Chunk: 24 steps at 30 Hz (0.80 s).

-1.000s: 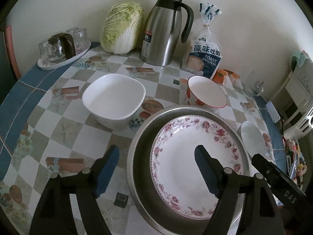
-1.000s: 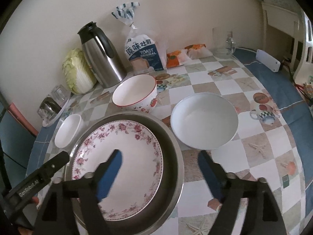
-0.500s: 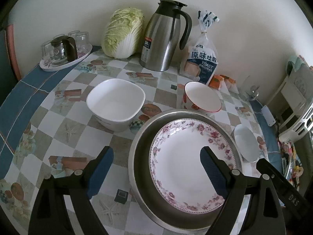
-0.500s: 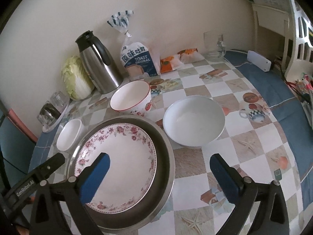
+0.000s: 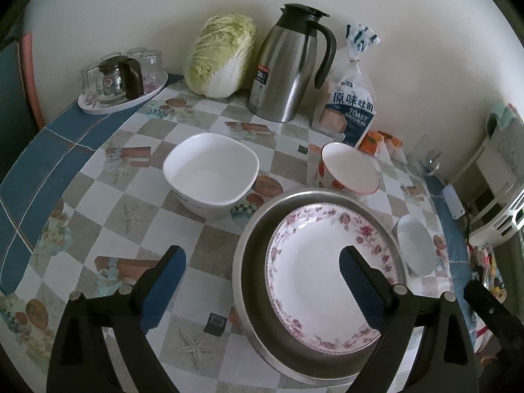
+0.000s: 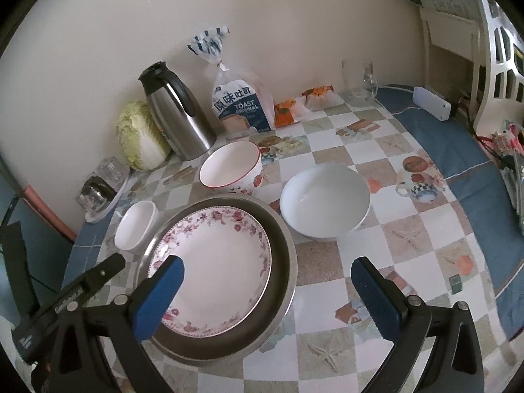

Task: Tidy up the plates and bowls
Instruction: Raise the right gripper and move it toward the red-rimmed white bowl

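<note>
Your left gripper (image 5: 262,278) is still spreading its jaws with nothing pinched between them, and your right gripper (image 6: 267,286) is spread about as wide as it goes, also holding nothing. The floral plate (image 5: 327,271) sits inside the steel basin (image 5: 252,294) on the checkered table (image 5: 137,216), right in front of both tools. From the left wrist view, the square bowl (image 5: 211,172) is at 10 o'clock from the basin, just beside its rim, the red-rimmed bowl (image 5: 350,170) is at about 1 o'clock near the rim, and the small bowl (image 5: 414,245) is at 3 o'clock just off the edge. In the right wrist view the round white bowl (image 6: 324,199) sits at 2 o'clock from the basin, just beside it. Readable stuff: the bread bag (image 5: 352,111) says "TOAST ORIGINAL" under some Chinese characters, and the jug (image 5: 290,65) has a red-and-white sticker too small to read. There's white lettering on the black arm at the lower left of the right view, but I can't read it all. Cabbage (image 5: 221,55) is at 9 o'clock from the jug, and the glass tray (image 5: 121,104) sits further out that way.
</note>
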{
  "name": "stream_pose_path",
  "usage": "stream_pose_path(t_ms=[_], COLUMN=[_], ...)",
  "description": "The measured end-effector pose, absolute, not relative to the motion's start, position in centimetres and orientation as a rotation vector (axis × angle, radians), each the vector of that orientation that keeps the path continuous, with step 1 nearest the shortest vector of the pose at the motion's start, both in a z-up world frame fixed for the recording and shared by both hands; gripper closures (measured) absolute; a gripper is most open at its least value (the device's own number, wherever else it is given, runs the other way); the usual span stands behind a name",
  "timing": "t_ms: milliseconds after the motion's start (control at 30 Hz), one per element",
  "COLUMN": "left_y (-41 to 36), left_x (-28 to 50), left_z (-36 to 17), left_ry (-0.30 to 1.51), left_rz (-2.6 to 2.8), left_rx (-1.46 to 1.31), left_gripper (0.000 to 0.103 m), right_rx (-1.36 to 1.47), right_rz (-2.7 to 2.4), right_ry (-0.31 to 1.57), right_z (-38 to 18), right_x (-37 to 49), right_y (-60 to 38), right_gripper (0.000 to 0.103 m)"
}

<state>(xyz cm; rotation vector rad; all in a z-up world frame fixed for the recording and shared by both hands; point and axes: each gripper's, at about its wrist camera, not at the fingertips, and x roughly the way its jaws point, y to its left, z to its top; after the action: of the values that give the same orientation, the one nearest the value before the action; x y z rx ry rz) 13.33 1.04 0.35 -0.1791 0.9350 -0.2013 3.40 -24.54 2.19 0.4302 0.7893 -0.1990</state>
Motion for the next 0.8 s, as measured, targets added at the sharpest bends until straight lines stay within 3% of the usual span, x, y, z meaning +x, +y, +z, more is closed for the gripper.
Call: stream_pose_path(t_ms=[533, 800], left_y=[0.4, -0.5], left_x=[18.8, 22.4], left_z=[10.1, 11.3], left_ry=[0.926, 0.974], left_rz=[-0.297, -0.252], left_rx=[-0.202, -0.209], left_gripper=[0.008, 0.008], right_rx=[0.437, 0.465], right_rz=[-0.225, -0.275], right_ry=[0.661, 0.724], right_z=[17.2, 18.5], right_x=[3.9, 8.0], right_y=[-29.0, -30.0], right_gripper=[0.0, 0.0])
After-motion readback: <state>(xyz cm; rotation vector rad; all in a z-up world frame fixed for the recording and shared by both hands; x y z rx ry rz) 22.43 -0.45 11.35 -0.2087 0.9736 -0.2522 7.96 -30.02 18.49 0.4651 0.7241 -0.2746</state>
